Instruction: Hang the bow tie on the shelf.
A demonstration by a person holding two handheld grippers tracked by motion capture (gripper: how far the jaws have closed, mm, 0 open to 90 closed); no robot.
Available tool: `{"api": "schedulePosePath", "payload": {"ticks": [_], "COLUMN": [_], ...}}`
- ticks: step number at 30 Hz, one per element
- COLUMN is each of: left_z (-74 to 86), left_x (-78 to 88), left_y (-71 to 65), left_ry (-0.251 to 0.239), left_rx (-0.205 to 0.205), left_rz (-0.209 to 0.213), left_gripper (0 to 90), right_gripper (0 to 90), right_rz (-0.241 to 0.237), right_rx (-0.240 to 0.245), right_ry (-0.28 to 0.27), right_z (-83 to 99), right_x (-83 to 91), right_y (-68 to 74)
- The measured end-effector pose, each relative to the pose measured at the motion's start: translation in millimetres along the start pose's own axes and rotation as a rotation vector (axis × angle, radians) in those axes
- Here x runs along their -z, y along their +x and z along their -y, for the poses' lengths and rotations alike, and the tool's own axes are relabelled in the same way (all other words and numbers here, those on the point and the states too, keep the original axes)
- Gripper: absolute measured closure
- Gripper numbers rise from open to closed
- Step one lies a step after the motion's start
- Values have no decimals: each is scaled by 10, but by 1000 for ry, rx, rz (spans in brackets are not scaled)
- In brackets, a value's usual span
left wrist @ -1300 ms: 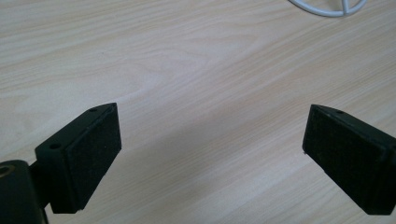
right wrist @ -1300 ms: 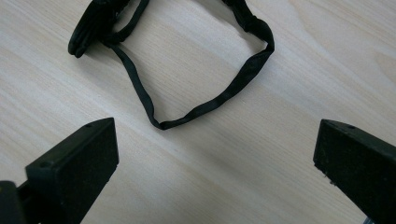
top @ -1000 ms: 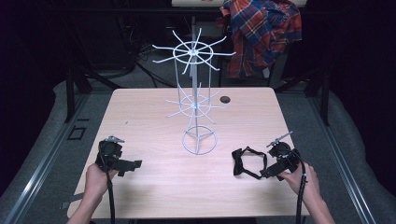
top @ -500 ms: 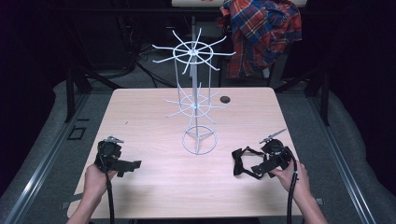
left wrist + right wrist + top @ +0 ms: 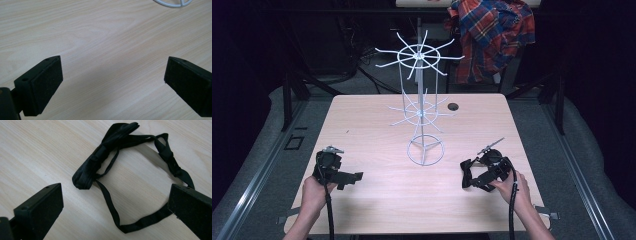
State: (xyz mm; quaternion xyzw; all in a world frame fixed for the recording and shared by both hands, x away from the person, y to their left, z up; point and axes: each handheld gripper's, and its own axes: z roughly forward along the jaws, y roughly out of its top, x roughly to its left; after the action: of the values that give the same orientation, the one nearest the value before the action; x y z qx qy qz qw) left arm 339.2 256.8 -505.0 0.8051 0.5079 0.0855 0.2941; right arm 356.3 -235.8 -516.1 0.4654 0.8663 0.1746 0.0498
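Right gripper (image 5: pixel 469 175) hangs low over the near right part of the table (image 5: pixel 372 125), jaws spread wide, with nothing between them yet. Through the right gripper view I see the black bow tie (image 5: pixel 105 155) lying flat on the wood just ahead of the jaws, its strap (image 5: pixel 112 212) looping back toward me; the right jaw sits close over the strap's far bend, though I cannot tell if it touches. My left gripper (image 5: pixel 347 176) rests near the left edge, jaws also wide apart and empty, with bare wood between them and the foot ring of the white wire rack (image 5: pixel 172 3) at the top of its view.

I judge the work to be hanging the bow tie on the rack (image 5: pixel 419 107), which stands in the middle of the table with all its arms bare. Nothing is done yet: the tie is not picked up, and the grasp, lift and hanging are all left
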Motion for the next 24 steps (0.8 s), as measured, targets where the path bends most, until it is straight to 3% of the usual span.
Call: {"api": "schedulePosePath", "payload": {"ticks": [2,6,10,11,13,15,19,24], "left_z": [2,5,3,0,-1,-3,-2,-4], "left_x": [-3,3,-3,-9,-11,-9,-10,-16], "left_y": [0,-2,-6,-10,-13,-19,-17,-26], "left_ry": [-4,-16,-11,-9,-7,0,-3,-1], "left_rx": [0,2,-1,-3,-6,-13,-13,-14], "left_rz": [8,20,23,25,27,27,38,36], "left_gripper": [16,1,1,1,1,1,0,0], "right_gripper": [0,10,83,153,152,295,370,436], "right_rz": [18,8,21,31,26,16,-7,7], "right_rx": [6,9,4,9,6,-2,2,5], "right_ry": [-5,-5,-9,10,11,6,-1,2], "right_z": [-48,-83,-114,-132,-133,-140,-152,-197], "right_x": [-46,-88,-138,-162,-176,-200,-231,-273], "right_y": [46,77,109,115,114,106,106,113]}}
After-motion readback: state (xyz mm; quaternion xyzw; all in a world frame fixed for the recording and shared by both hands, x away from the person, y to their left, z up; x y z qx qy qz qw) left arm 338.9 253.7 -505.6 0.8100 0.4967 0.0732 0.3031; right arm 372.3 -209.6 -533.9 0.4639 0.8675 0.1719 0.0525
